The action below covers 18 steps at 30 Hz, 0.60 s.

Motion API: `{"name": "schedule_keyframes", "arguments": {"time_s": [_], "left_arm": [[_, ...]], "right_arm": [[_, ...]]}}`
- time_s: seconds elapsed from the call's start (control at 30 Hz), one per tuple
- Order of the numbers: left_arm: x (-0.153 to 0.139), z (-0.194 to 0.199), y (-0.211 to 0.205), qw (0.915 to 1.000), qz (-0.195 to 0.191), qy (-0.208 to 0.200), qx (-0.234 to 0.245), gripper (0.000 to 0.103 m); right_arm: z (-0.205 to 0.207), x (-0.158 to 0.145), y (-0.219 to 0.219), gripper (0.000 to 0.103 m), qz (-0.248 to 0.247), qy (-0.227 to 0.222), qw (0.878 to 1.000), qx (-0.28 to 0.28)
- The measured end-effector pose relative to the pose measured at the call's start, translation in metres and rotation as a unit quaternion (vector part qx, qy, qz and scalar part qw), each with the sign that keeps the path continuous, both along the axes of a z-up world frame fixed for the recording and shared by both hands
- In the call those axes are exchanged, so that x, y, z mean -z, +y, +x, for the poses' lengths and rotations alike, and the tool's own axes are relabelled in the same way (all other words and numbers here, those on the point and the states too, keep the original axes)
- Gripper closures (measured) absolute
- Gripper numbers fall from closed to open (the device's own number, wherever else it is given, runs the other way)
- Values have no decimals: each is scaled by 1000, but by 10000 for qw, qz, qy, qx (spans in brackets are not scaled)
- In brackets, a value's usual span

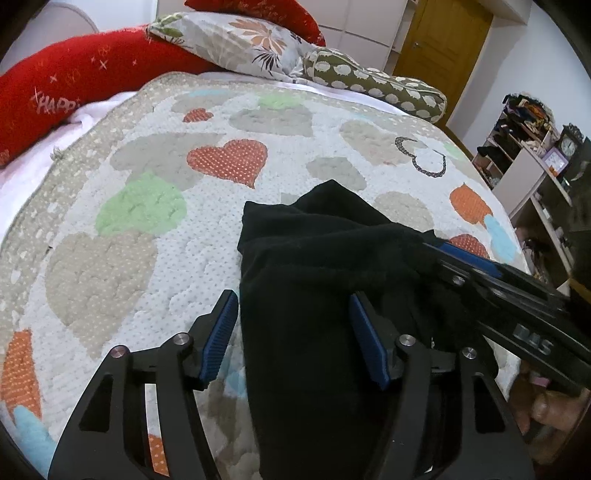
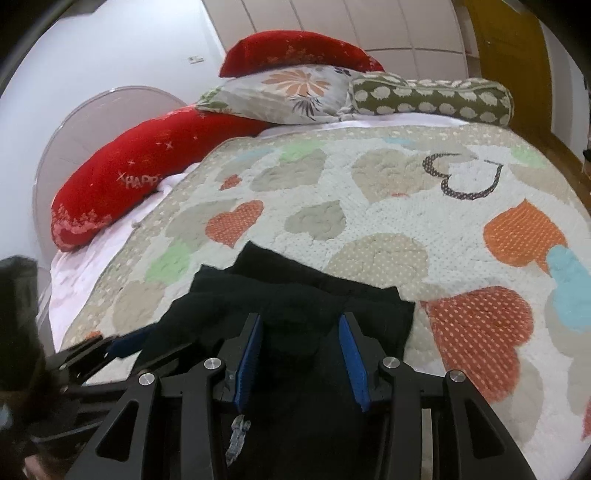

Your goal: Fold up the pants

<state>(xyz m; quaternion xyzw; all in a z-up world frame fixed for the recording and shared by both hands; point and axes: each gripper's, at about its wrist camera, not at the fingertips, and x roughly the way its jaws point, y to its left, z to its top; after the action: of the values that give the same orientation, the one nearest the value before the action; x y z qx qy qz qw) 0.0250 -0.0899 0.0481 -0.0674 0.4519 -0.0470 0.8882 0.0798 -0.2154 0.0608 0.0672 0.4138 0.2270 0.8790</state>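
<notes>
The black pants (image 1: 314, 251) lie bunched and partly folded on the heart-patterned quilt (image 1: 147, 258). My left gripper (image 1: 293, 295) stands open over their left edge: its left pad is over bare quilt and its right pad over the cloth. From the right, my right gripper (image 1: 469, 258) reaches in, with cloth lying over its fingertips. In the right wrist view the pants (image 2: 295, 291) fill the gap between the jaws of my right gripper (image 2: 300, 316). Both blue pad faces show, so the jaws stand apart. One finger (image 2: 125, 341) of the left gripper shows at the pants' left edge.
Red pillows (image 1: 74, 85), a floral pillow (image 1: 243, 44) and a dotted bolster (image 1: 376, 85) line the head of the bed. A cluttered shelf (image 1: 524, 155) and a wooden door (image 1: 439, 33) stand beyond the bed's right edge. A person's hand (image 1: 550, 410) shows at lower right.
</notes>
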Motion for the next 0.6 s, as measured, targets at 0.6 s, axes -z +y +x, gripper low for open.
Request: {"name": "schedule_keyframes", "arguments": {"time_s": [0.6], "left_arm": [[2, -44, -16, 9995, 213, -227, -91, 40]], "right_arm": [[-74, 17, -8, 60, -486, -50, 9987, -113]]}}
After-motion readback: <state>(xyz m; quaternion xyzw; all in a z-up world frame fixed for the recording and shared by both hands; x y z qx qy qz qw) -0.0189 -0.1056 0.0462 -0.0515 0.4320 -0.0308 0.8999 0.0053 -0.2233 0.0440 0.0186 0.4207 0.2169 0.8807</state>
